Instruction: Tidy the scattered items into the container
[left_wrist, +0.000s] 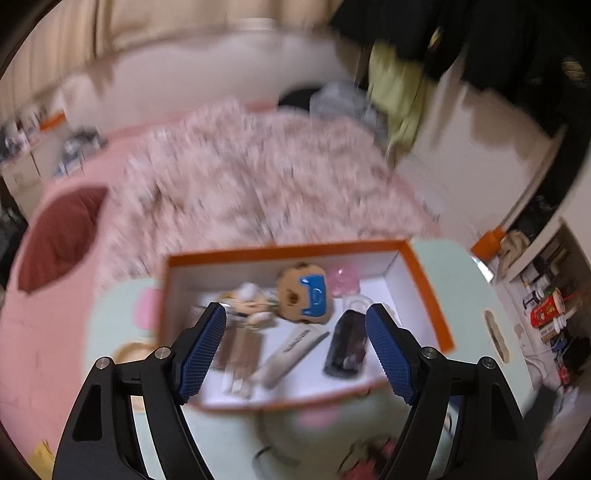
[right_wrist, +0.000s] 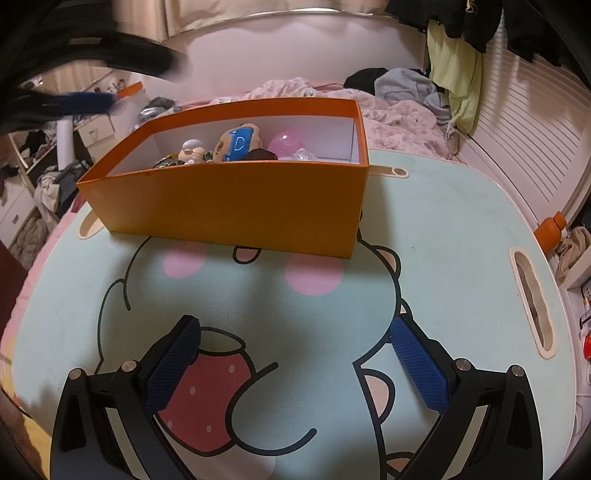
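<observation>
Right gripper (right_wrist: 295, 354) sat nearest the lens, jaws wide and empty, low over the bare near edge of the lap table (right_wrist: 461, 240). No loose item showed on the table. Orange box (right_wrist: 229, 206) stood at the far edge, long axis across the view, well ahead of the right jaws. Left gripper (left_wrist: 295, 332) hung directly over the box, jaws apart, gripping nothing; dark pouch (left_wrist: 347, 343) and white tube (left_wrist: 288, 354) lay inside below. Left was nearer.
</observation>
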